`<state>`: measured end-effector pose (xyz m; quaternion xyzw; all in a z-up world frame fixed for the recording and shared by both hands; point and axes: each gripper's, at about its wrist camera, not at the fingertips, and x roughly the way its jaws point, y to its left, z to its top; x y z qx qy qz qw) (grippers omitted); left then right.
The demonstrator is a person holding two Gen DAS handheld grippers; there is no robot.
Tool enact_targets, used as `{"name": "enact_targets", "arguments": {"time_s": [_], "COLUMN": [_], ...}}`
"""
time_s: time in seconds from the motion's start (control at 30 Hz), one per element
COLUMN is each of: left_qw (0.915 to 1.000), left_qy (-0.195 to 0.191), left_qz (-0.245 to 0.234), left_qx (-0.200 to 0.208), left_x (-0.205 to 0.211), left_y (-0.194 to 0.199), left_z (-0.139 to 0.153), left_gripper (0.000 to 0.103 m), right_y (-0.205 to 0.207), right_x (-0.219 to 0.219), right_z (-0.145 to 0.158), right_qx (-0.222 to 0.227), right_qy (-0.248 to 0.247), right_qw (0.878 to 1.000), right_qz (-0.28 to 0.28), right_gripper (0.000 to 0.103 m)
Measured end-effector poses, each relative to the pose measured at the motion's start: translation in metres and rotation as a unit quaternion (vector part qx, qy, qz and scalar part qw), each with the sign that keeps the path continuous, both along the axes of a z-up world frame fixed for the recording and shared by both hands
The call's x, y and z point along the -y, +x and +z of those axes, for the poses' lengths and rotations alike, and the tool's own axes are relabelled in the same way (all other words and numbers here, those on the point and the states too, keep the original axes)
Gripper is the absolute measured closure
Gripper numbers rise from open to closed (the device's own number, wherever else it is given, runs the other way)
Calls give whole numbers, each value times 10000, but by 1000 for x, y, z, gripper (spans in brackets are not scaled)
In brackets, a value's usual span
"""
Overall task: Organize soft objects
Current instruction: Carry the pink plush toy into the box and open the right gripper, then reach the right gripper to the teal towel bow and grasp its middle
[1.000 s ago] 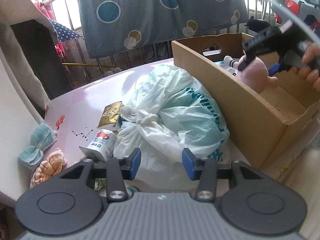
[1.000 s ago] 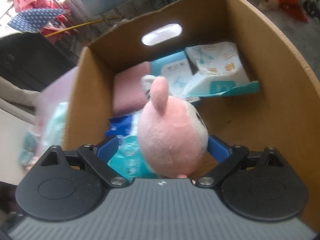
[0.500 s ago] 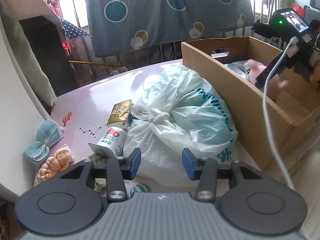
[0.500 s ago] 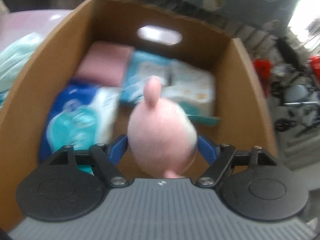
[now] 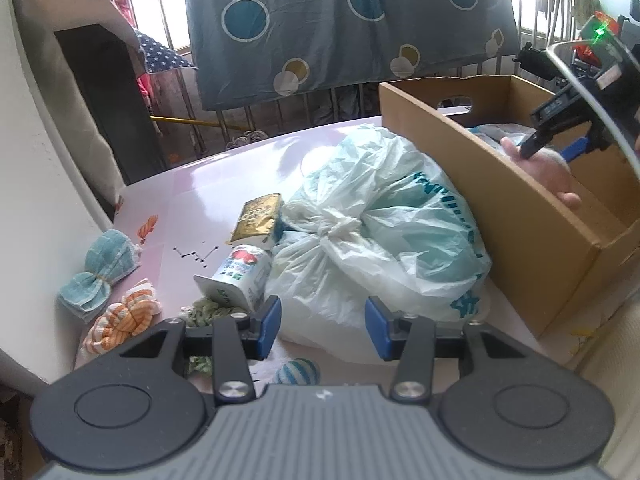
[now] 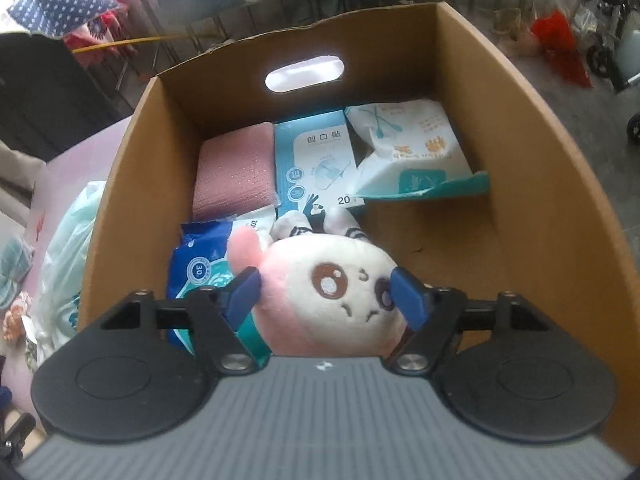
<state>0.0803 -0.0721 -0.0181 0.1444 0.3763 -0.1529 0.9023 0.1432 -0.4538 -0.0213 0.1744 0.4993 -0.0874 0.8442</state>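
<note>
Left wrist view: pink table cluttered, dotted blue sheet hung on window bars; left gripper jaws apart, empty. Right gripper jaws just closing, clamped on plush toy in cardboard box.

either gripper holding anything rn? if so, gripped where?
Right gripper: jaws just closed in on the pink plush toy, pads on the two sides of its head, inside the cardboard box. Left gripper: open, holding nothing.

plush toy: pink-and-white, round head, brown eyes, face up, inside cardboard box on blue wipes pack | box also holds: folded pink cloth, teal bandage box, white wipes pack | counter: teal bow cloth, orange-striped cloth, tied plastic bag
</note>
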Motion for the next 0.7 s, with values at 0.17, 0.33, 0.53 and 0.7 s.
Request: {"name": "enact_targets", "arguments": {"time_s": [0.17,0.33,0.53,0.7], "left_qw": [9992,9919,9520,9225], "left_qy": [36,292,1107,1605], "left_qz": [356,1050,2360,3064], "left_qx": [184,658,1603,1717], "left_x": [-25,-62,-106,-133], "left_y": [0,0,15,54], "left_z": [4,11,11,-11], "left_gripper": [50,50,50,49], "right_y": [-7,-2,41,106], "right_x": [11,-20,-121,-233], "right_z": [24,65,74,38], "right_qx": [273,856,993,303], "right_qy": [502,1036,2202,3141], "right_qw": [9982,9907,9617,9286], "right_qz": [-180,220,1297,1951], "right_gripper": [27,24,23,23]}}
